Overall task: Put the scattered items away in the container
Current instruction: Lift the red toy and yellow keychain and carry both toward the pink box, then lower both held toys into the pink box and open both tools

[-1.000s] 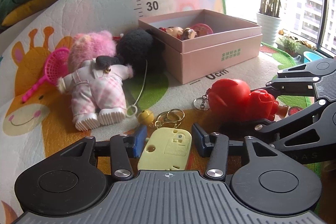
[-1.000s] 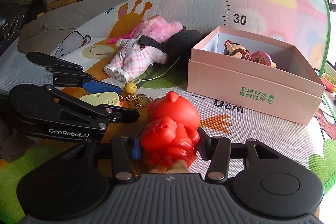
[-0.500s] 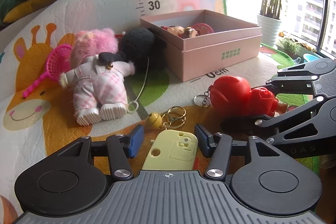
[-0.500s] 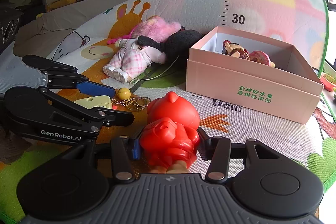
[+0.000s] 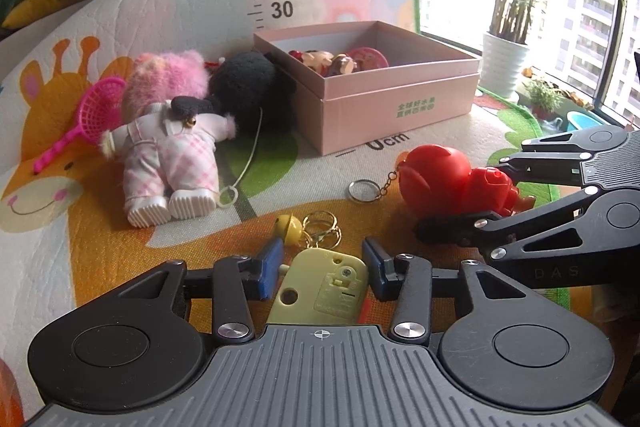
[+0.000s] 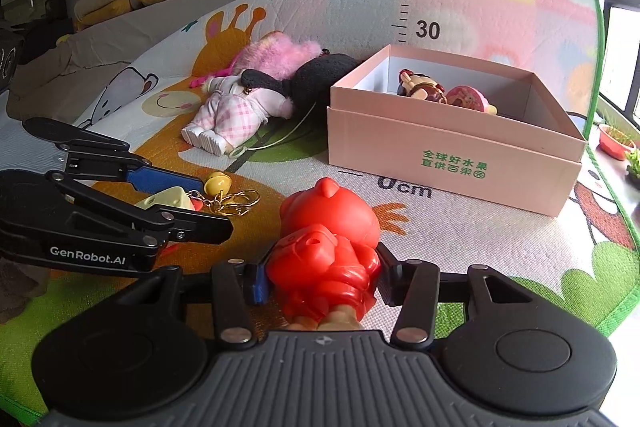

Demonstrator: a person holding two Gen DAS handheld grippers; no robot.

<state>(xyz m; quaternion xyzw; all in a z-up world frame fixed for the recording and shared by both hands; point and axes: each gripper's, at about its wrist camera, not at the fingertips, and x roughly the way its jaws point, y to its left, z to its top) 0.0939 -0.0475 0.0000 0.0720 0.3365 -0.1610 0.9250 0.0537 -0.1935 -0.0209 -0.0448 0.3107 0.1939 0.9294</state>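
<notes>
Red pig toy (image 6: 326, 247) in R tool (image 6: 320, 283), box rim (image 6: 448, 123) clear

The left gripper (image 5: 323, 267) has opened its jaws wider around the yellow keychain tag (image 5: 326, 287), which now seems tilted up, while the right gripper (image 6: 322, 277) has apparently closed on the red pig figure (image 6: 326, 243).

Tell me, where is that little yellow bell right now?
In the left wrist view, the yellow bell lies on the play mat, just beyond the left gripper, beside gold key rings, near the doll's white shoes.
</notes>
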